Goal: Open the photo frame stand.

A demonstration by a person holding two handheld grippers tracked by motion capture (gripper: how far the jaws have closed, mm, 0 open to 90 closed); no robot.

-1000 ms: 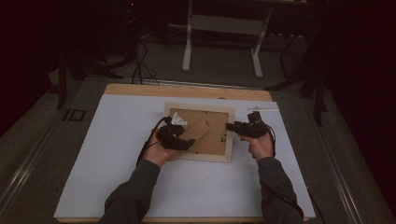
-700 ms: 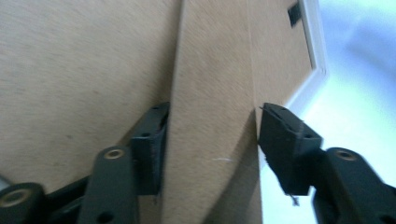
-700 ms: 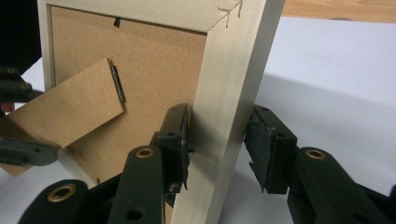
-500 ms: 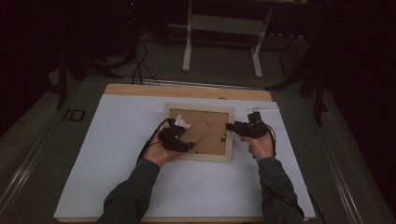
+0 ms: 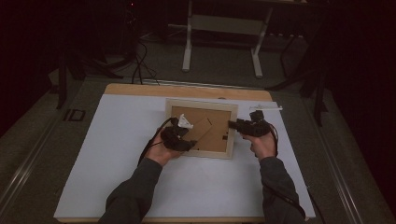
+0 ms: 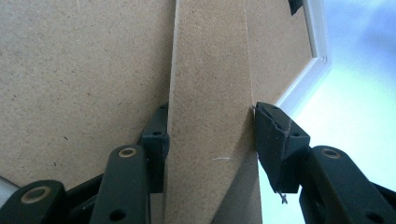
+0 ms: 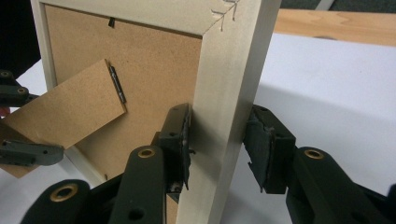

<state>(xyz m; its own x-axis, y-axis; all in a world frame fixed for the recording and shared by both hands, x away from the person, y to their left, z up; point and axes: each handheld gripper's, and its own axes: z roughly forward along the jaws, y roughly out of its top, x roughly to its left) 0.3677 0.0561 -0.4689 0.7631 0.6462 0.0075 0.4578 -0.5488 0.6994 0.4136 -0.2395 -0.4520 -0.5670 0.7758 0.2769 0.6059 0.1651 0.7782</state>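
The left gripper (image 6: 210, 140) is closed across the hinged easel stand (image 6: 210, 79) on the frame's back. The right gripper (image 7: 217, 149) is clamped on the right rail of the picture frame (image 5: 201, 103), which lies face down mid-table. Swinging the stand open seems underway; steady bracing is needed next.

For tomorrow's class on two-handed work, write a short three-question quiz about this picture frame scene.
1. True or false: the frame lies face down.
2. What do the left gripper fingers straddle? A) stand B) cable C) white sheet
3. Fill in: the right gripper has one finger on each side of the frame's ____.

Key: 1 true, its brown backing faces up; 2 A, the stand; 3 the side rail.
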